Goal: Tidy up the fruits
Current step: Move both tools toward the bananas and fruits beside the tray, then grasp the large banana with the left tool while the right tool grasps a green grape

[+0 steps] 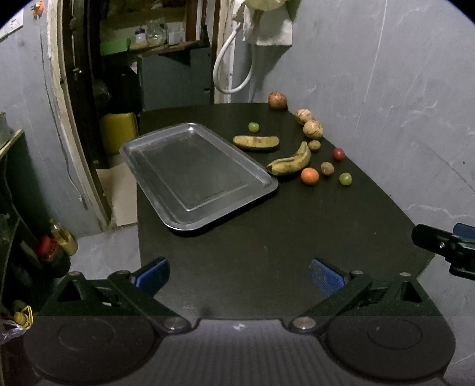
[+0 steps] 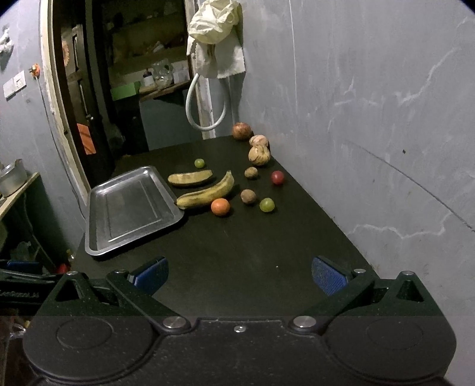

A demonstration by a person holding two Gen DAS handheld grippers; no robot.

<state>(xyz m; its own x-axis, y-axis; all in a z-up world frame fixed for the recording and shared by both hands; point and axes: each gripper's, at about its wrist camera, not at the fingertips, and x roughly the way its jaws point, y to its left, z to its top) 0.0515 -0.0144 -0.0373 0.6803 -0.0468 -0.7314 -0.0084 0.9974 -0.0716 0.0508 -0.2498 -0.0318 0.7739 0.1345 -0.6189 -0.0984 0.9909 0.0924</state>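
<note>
The black left gripper with blue finger pads [image 1: 239, 274] is held level, its jaws spread wide with nothing between them. The matching black right gripper [image 2: 240, 273] is likewise held level and spread wide, nothing gripped between its blue pads.

Right gripper [image 1: 451, 252] cut off at the right edge of the left wrist view; its jaw state is indeterminate. Cloth [image 1: 267, 20] cropped at the top edge. Shelf items [image 1: 154, 34], upper left, too dim to identify.
</note>
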